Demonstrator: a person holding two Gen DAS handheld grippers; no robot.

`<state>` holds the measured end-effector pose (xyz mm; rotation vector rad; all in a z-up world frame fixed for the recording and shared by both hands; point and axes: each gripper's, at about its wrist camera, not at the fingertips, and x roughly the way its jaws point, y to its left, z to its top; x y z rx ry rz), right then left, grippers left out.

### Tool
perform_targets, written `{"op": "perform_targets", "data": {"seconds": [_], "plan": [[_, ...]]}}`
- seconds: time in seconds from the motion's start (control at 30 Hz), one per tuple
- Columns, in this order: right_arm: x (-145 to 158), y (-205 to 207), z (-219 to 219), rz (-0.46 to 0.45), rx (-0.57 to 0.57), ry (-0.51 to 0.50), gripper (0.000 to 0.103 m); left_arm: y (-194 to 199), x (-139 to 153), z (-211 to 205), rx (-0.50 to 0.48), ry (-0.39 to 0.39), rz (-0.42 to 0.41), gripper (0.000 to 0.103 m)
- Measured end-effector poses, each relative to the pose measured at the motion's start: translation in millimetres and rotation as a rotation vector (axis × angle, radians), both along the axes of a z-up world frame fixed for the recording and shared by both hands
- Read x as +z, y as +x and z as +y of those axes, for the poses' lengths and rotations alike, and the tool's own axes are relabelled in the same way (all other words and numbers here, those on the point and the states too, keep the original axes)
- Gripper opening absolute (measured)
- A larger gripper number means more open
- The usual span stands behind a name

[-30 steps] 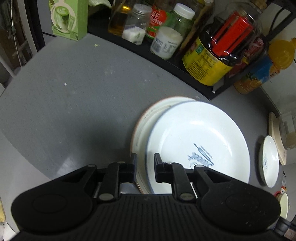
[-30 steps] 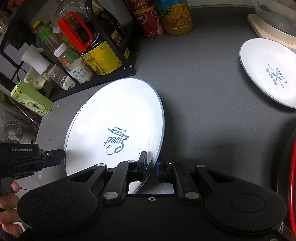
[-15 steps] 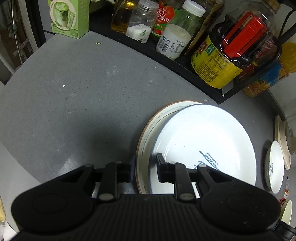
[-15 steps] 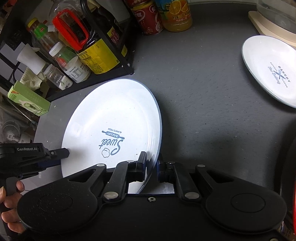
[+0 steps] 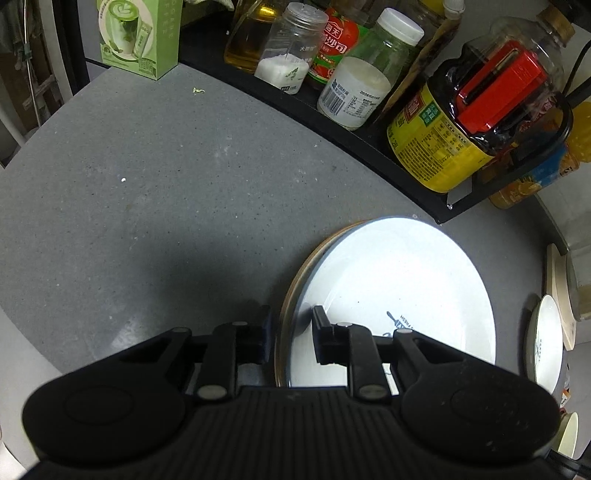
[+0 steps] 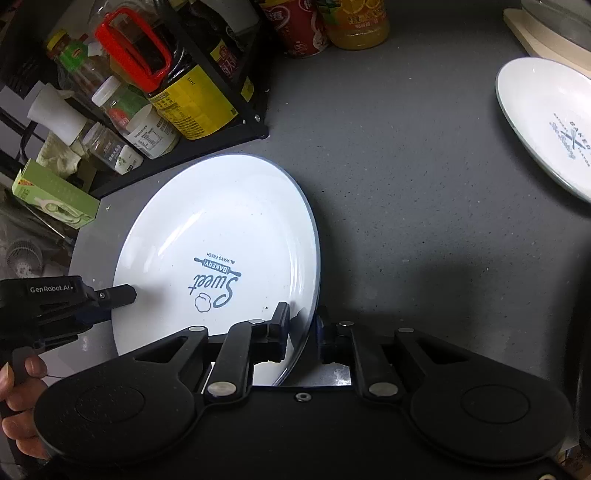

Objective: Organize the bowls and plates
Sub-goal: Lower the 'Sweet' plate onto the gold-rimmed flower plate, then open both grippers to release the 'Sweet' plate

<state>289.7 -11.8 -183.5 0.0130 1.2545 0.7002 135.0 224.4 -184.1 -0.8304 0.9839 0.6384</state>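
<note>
A white plate printed "Sweet Bakery" (image 5: 399,280) (image 6: 221,229) lies on a brown-rimmed plate (image 5: 297,275), of which only a thin crescent shows. My left gripper (image 5: 291,328) (image 6: 114,304) is shut on the left rim of this stack, one finger on top and one underneath. My right gripper (image 6: 302,323) straddles the white plate's right rim. Its jaws are opening, and the rim stands between them with a small gap at the pads.
A black rack (image 5: 439,218) (image 6: 255,129) of jars and bottles borders the grey counter just behind the stack. A second white plate (image 6: 550,122) (image 5: 545,339) lies to the right, near a pale board (image 6: 532,33). A green box (image 5: 140,37) stands at the far left. A hand (image 6: 18,406) holds the left gripper.
The white plate has shifted to sit squarely over the brown-rimmed plate, covering most of it. The right jaws have parted slightly around its rim.
</note>
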Motion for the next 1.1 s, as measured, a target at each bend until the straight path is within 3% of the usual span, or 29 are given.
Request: {"op": "perform_targets", "data": {"seconds": [0.13,0.27,0.47,0.77,0.93,1.1], "plan": [[1,2,-4,0.021,-0.021,0.011,0.015,1,-1,0,0.0,0.002,0.002,0.019],[9,5,-9,0.031,-0.04,0.046,0.021,6,1,2,-0.019,-0.003,0.038,0.019],[26,6,-15,-0.01,-0.054,0.072,0.049,12,17,1,-0.049,0.031,0.049,0.022],[57,21,-37,-0.089,-0.116,0.095,0.068,39,50,-25,-0.131,0.116,0.03,0.052],[70,34,-62,-0.121,-0.195,0.1,0.073,64,63,-45,-0.207,0.134,0.002,0.059],[79,50,-90,-0.146,-0.283,0.096,0.074,96,66,-64,-0.278,0.132,-0.02,0.06]]}}
